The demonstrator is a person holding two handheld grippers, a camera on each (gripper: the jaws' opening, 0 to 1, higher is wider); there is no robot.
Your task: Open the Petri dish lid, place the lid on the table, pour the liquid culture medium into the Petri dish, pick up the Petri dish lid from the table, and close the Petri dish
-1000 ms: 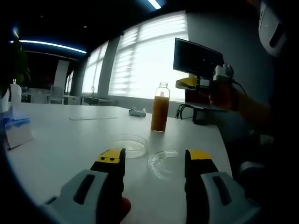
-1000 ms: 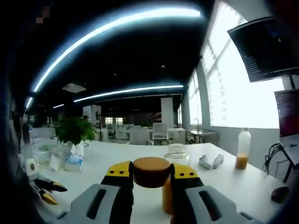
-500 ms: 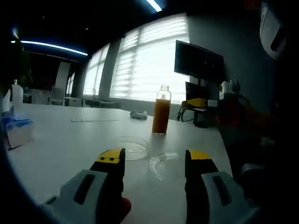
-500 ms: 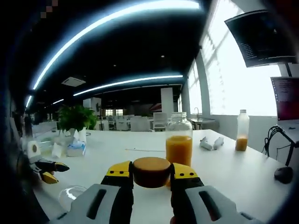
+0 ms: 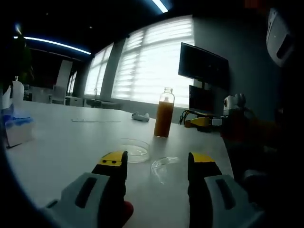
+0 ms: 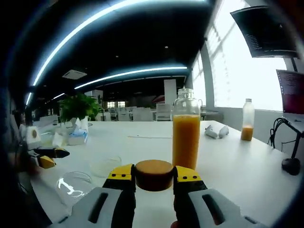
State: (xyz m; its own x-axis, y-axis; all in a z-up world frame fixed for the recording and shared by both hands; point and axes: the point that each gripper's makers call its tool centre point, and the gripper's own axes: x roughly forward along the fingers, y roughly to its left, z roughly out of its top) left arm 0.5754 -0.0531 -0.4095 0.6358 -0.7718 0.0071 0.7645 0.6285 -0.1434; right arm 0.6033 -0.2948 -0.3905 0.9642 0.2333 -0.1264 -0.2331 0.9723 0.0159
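white table (image 5: pixel 57 152) | uncapped bottle of orange medium (image 6: pixel 185 135) upright, just beyond right gripper (image 6: pixel 154 179), jaws clamped on brown cap (image 6: pixel 154 174) | left gripper (image 5: pixel 156 167) jaws apart, empty | Petri dish (image 5: pixel 134 149) left of lid (image 5: pixel 165 167), both near

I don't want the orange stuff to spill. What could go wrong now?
The bottle stands open on the table with its cap pinched in the right gripper, so a bump could tip it and spill it. The Petri dish and its lid lie uncovered just ahead of the open left gripper, which might knock them, and dust might get in.
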